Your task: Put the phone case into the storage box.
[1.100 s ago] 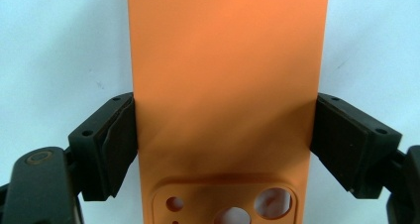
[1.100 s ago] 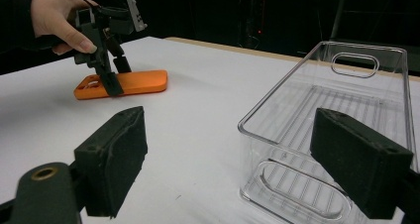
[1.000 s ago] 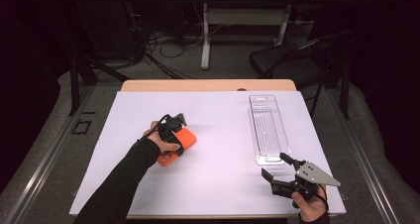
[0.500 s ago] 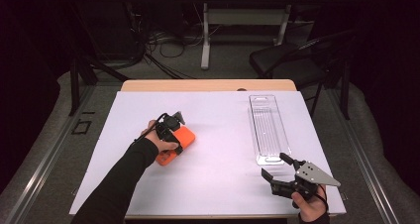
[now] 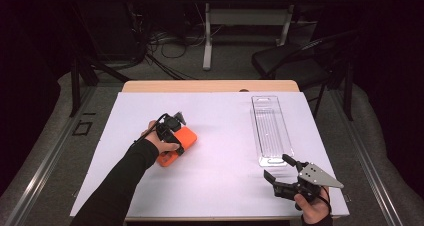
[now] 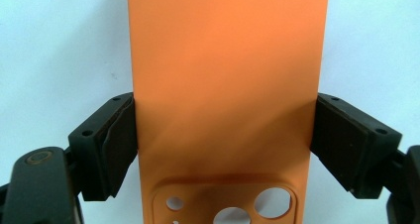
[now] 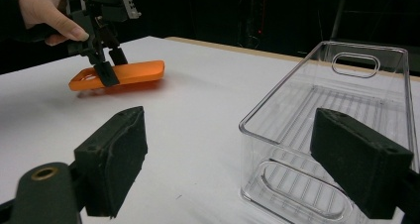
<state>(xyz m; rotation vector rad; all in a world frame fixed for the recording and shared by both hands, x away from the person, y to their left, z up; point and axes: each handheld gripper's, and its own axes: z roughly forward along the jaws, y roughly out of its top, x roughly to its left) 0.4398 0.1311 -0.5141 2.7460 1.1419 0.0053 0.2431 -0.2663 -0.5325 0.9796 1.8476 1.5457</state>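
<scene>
The left gripper (image 6: 223, 149) squeezes the orange phone case (image 6: 225, 85) by its long sides; lift it flat. The right gripper (image 7: 247, 164) waits open, holding nothing, by the clear bin (image 7: 341, 110).

surface: wooden table (image 5: 210, 86) under white sheet (image 5: 220, 136) | on sheet: clear plastic bin (image 5: 270, 131) toward right edge | orange phone case (image 5: 176, 145) well left of bin
</scene>
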